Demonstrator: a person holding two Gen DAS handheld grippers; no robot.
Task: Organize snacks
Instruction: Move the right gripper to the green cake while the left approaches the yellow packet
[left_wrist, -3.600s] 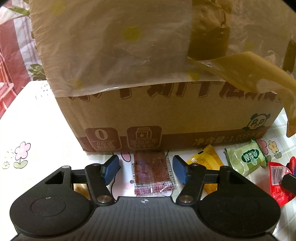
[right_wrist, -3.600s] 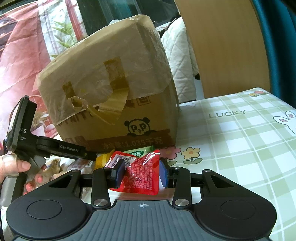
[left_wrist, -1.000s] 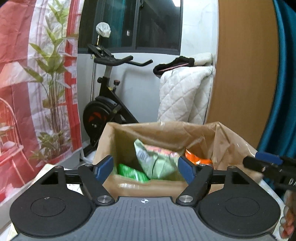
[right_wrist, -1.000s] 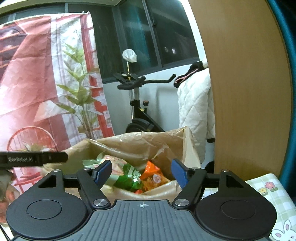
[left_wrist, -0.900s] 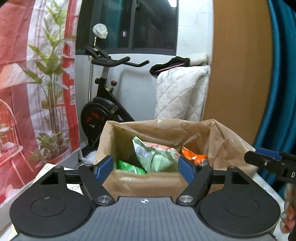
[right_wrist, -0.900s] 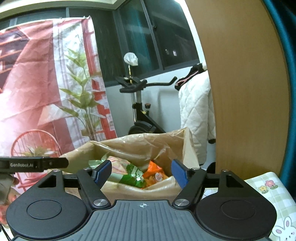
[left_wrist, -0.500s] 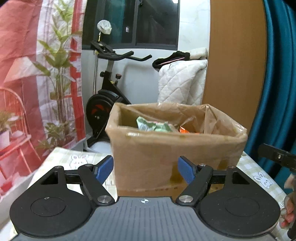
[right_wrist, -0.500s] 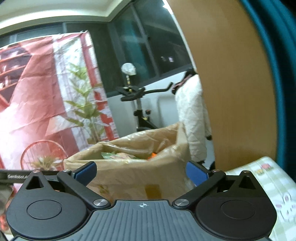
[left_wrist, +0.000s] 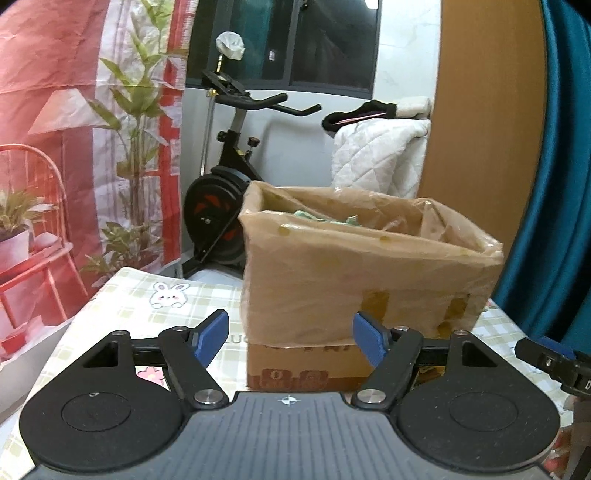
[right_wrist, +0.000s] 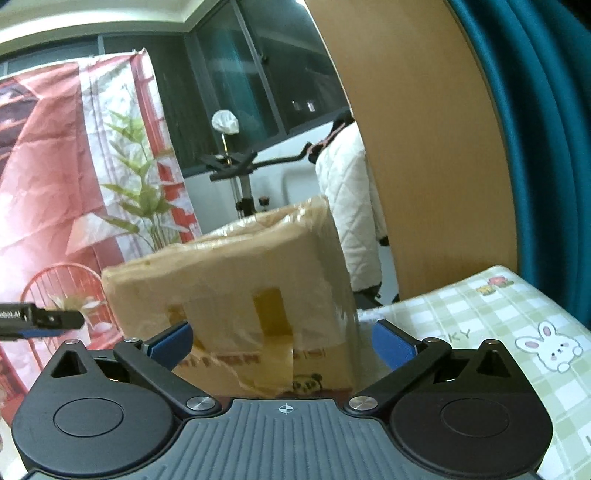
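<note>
**Lined box holds the snacks; both grippers empty**

Left wrist view: A cardboard box stands on a table covered with a pale green checked cloth printed with rabbits and flowers. A thin brownish plastic bag lines the box and folds down over its outer walls, leaving only the printed bottom strip of cardboard bare. Inside, just above the near rim, the tops of green snack packets show toward the left and middle; the rest of the contents are hidden by the wall. The left gripper sits near the camera with its jaws apart and nothing between the blue pads; the box stands beyond them, not touching. At the far right edge the tip of the right gripper pokes in, near the box's right corner. Behind the table are an exercise bike, a white quilted blanket and a red printed backdrop.

Right wrist view: The same box fills the middle, seen from its right corner and a little blurred. The bag covers its top edge, and from this low angle what is in it cannot be seen. The right gripper has just been opening; its jaws stand wide apart with nothing between them. The left gripper's tip shows at the left edge. The table runs off to the right.
</note>
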